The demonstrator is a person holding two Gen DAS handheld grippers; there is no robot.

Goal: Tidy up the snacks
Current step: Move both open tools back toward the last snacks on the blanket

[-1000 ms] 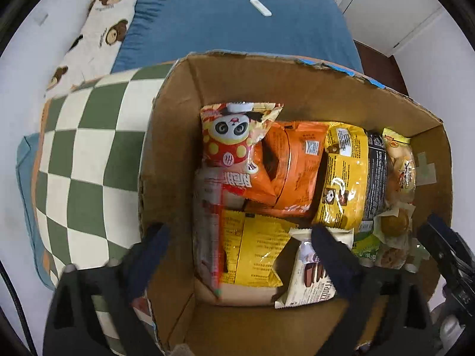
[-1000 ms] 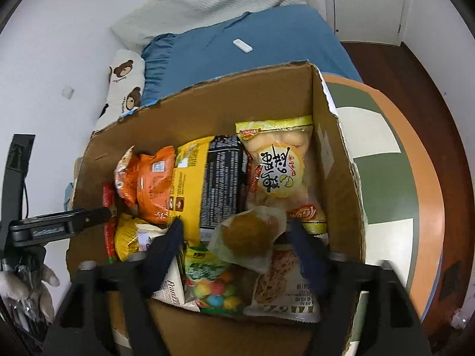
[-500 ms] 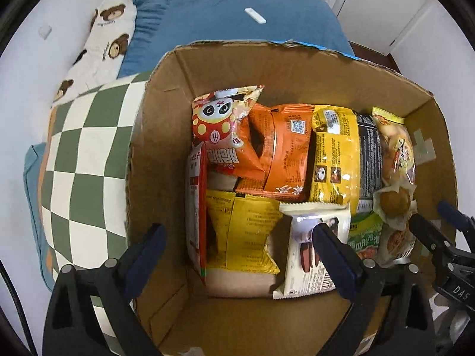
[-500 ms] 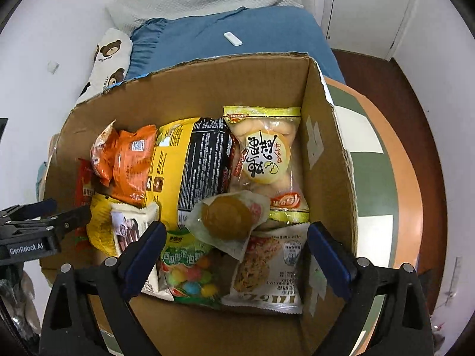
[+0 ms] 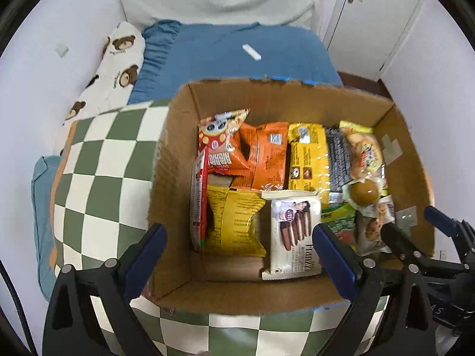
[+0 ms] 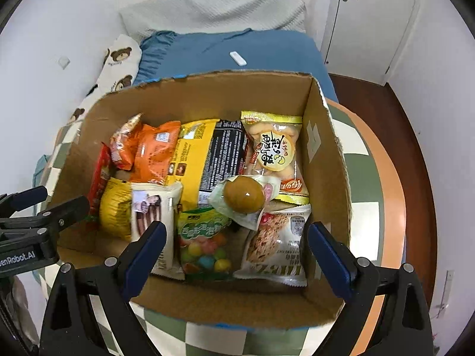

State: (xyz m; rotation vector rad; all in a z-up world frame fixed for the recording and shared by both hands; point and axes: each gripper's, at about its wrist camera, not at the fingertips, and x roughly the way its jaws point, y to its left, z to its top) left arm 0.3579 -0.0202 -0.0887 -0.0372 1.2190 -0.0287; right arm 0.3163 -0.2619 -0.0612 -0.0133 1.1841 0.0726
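A cardboard box [image 5: 178,154] sits on a round counter with a green-and-white checked cloth [image 5: 98,178], and the snacks lie packed inside it. Along the box's far side, from the left wrist view, stand a red panda-print bag [image 5: 221,145], an orange bag [image 5: 268,154], a yellow-and-black pack [image 5: 308,160] and a clear bag of buns [image 5: 366,154]. Nearer the camera lie a yellow pouch [image 5: 234,222], with a thin red pack [image 5: 199,201] upright just beside it against the box's left wall, and a white wafer pack [image 5: 294,231]. In the right wrist view a wrapped brown egg [image 6: 243,197] rests on top of the other packs, touching the bun bag, with a green candy bag [image 6: 204,243] and an oat-bar pack [image 6: 276,243] in front of it. The left hand-held gripper [image 5: 240,261] hangs over the box's near edge, jaws spread wide and empty, one finger outside the left wall. The right hand-held gripper [image 6: 234,255] hovers over the near right part of the box, jaws likewise wide apart and touching nothing, the candy bag and oat-bar pack showing below the gap. Behind the box lies a bed with a blue cover [image 6: 225,50], a bear-print pillow [image 5: 115,68] at its left.
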